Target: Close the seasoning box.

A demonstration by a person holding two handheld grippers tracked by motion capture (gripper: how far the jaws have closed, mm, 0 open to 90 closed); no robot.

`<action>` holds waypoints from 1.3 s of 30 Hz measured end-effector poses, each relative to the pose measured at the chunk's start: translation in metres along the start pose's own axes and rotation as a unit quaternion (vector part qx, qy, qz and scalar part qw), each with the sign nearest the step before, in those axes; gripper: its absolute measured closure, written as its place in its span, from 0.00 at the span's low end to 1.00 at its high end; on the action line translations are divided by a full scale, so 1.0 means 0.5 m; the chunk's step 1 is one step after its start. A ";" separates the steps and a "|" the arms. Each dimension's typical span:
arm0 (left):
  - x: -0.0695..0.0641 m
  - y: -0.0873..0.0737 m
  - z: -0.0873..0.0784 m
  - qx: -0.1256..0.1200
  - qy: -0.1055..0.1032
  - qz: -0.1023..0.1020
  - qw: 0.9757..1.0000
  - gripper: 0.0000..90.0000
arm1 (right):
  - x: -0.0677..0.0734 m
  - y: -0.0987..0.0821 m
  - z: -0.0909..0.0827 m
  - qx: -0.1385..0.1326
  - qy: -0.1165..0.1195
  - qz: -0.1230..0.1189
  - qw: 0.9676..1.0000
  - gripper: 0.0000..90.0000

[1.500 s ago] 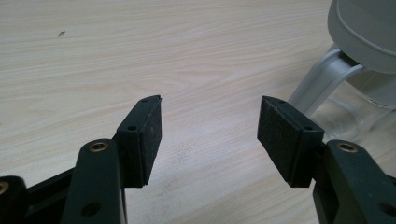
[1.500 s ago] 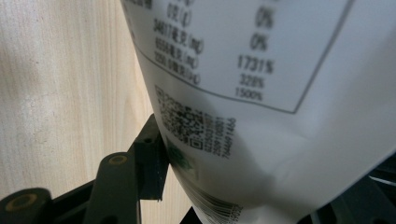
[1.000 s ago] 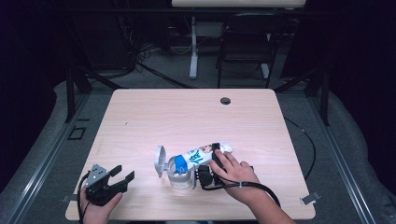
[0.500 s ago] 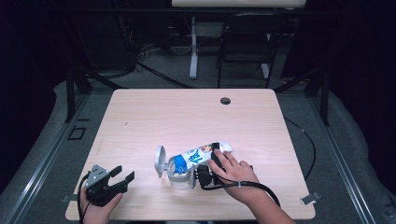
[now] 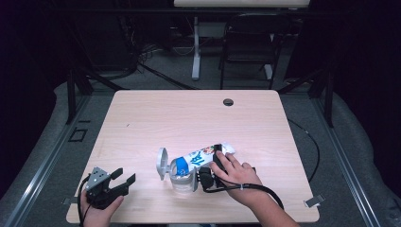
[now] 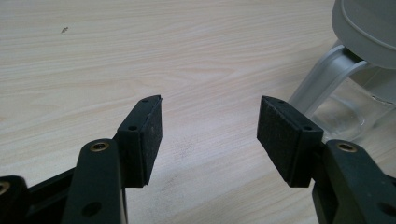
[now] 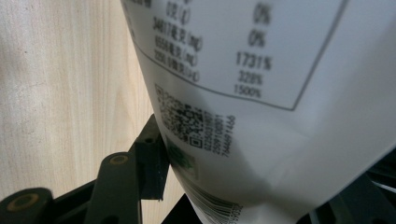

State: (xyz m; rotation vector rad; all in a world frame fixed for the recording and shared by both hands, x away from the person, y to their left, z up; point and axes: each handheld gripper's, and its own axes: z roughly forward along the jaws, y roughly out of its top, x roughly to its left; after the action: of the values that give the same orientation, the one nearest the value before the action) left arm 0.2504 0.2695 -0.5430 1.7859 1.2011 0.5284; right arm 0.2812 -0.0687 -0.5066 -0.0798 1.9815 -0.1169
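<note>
High view: on the pale wood-grain table (image 5: 156, 118), near its front edge, my right gripper (image 5: 210, 176) clamps a glossy white pouch (image 5: 204, 155) with blue print, tilted mouth-down over a clear jar (image 5: 182, 179) whose grey hinged lid (image 5: 162, 163) stands open. Barcode and nutrition table cover the pouch's smooth back. By the front-left corner, my left gripper (image 5: 124, 178) rests, matte black jaws apart, gripping nothing.

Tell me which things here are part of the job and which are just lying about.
In the job: white pouch, tipped over the clear jar; the jar's flipped-open grey lid; right gripper holding the pouch.

Lying about: left gripper, open and idle; table hole; chair.
</note>
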 end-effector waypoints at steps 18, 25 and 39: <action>0.001 0.002 0.000 0.001 -0.002 0.002 1.000 0.45 | -0.004 0.003 -0.001 0.002 -0.004 -0.013 1.000 0.51; 0.001 0.002 0.000 0.003 -0.001 0.002 1.000 0.45 | -0.004 0.004 0.000 0.002 -0.009 -0.018 1.000 0.52; -0.001 0.001 0.000 -0.003 -0.001 0.000 1.000 0.45 | -0.004 0.005 -0.004 0.006 -0.019 -0.028 0.999 0.52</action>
State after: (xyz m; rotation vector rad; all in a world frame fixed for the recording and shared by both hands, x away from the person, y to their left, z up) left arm 0.2503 0.2690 -0.5424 1.7812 1.1970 0.5288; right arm 0.2802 -0.0657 -0.5044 -0.1288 1.9418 -0.1628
